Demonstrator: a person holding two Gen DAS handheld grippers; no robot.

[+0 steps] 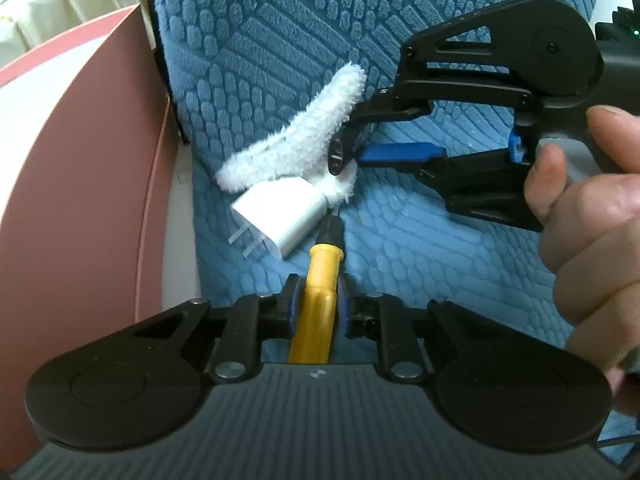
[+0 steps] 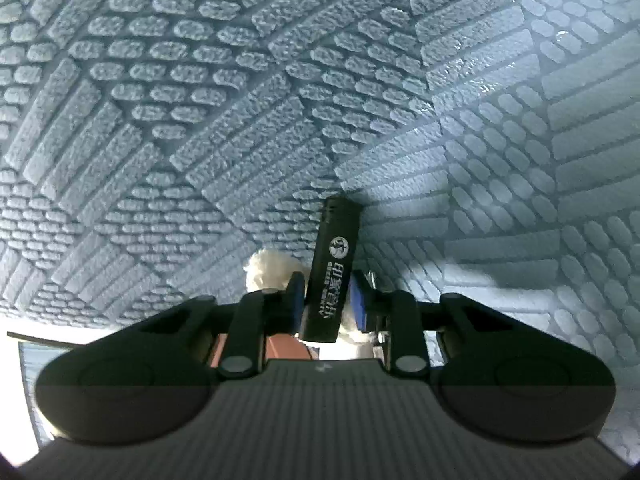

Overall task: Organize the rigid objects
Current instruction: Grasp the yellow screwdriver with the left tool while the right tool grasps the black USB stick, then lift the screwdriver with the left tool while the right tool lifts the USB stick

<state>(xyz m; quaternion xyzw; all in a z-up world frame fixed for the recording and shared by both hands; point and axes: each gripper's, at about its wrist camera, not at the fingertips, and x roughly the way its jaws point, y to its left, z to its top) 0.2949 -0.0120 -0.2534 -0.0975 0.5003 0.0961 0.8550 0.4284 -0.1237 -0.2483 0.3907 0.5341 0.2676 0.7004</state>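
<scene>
My left gripper [image 1: 318, 292] is shut on the yellow handle of a screwdriver [image 1: 320, 276] that lies on the blue textured cover [image 1: 420, 240]. The screwdriver's black collar points toward a white charger plug [image 1: 280, 212], and its shaft tip is hidden there. In the left wrist view my right gripper [image 1: 352, 150] comes in from the right, shut on a black lighter [image 1: 338, 156] just over a white fluffy cloth [image 1: 304, 132]. The right wrist view shows the black lighter [image 2: 332, 268], with white print, clamped between the blue pads [image 2: 297, 292] of my right gripper [image 2: 326, 290]. Its far end touches the cover.
A pink box [image 1: 80, 160] stands along the left side of the blue cover. A person's hand [image 1: 592, 208] holds the right gripper's handle at the right edge. White fluffy cloth [image 2: 264, 272] shows behind the right fingers. Blue patterned fabric [image 2: 280, 100] fills the rest of that view.
</scene>
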